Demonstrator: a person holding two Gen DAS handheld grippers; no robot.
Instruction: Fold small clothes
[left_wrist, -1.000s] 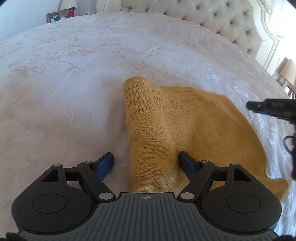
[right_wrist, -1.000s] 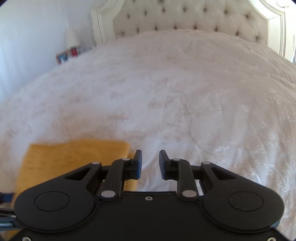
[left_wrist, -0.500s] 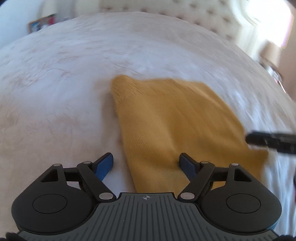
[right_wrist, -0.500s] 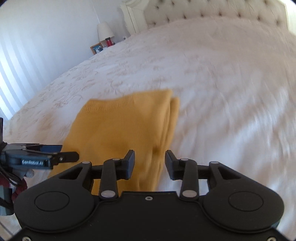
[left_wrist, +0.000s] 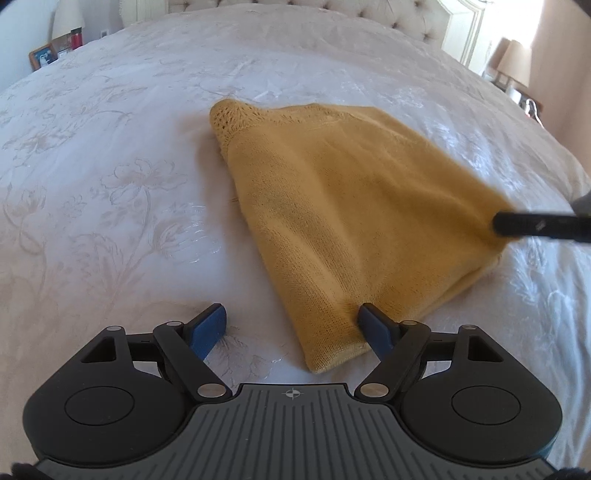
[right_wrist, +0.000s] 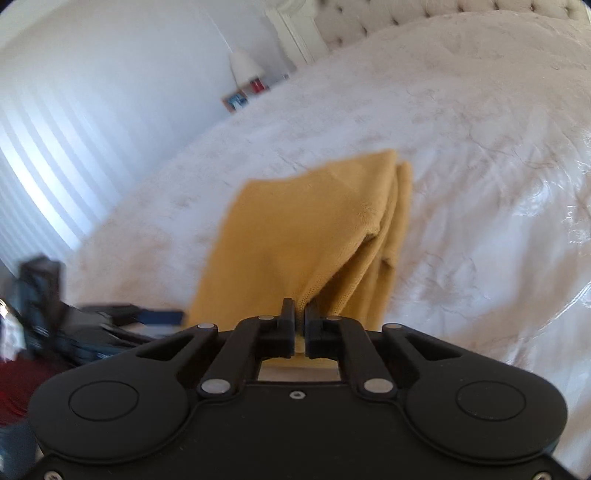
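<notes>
The mustard knit sweater (left_wrist: 354, 218) lies partly folded on the bed (left_wrist: 110, 184); right tongs (right_wrist: 300, 312) pinch its corner, left tongs (left_wrist: 291, 326) gape around its near corner; further folding probably remains.

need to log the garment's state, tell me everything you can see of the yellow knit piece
The yellow knit piece is a mustard garment, plain knit with a lacy openwork band at its far end. It lies folded in layers on the white bedspread. The right gripper is shut on one near corner, lifting it into a peak. The open left gripper straddles the other near corner without pinching.
</notes>
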